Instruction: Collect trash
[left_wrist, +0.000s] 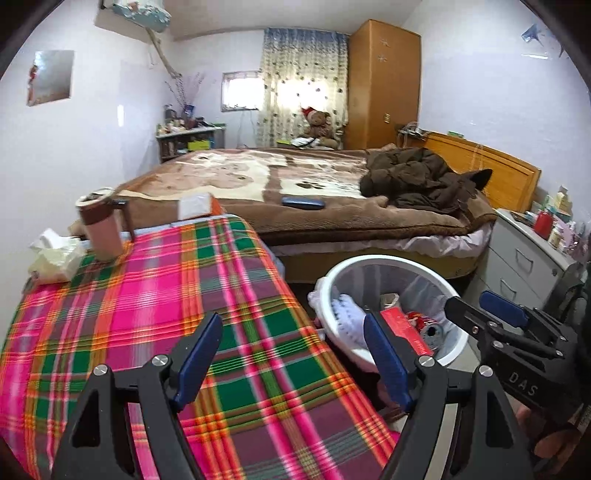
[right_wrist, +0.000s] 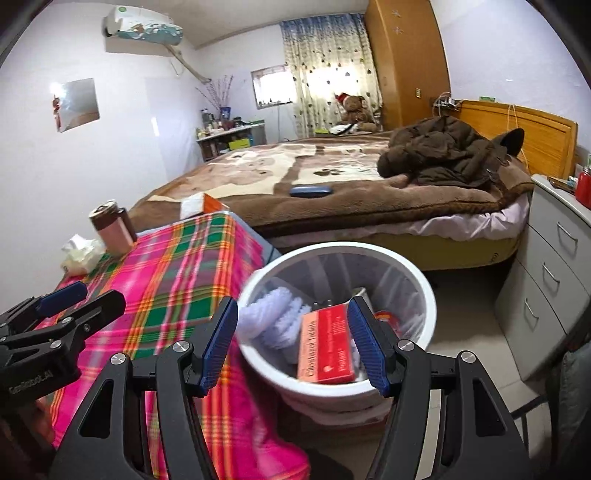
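Trash left to collect looks like the crumpled tissues (left_wrist: 55, 254) at the far left corner of the plaid table (left_wrist: 207, 314), touching the pink mug (left_wrist: 101, 225). Right of the table stands the white bin (right_wrist: 258, 284), already holding a red tablet box (right_wrist: 327, 345) and a pale knitted thing (right_wrist: 269, 317).

To do this step well, the nearer gripper should probably pinch the tissues from above, clear of the mug, so nothing tips.

Left gripper (left_wrist: 291, 354) hovers over the table's near right edge, jaws wide apart and empty, aimed forward. Right gripper (right_wrist: 291, 343) hangs above the bin's near rim, jaws likewise apart; the box lies below, unheld.
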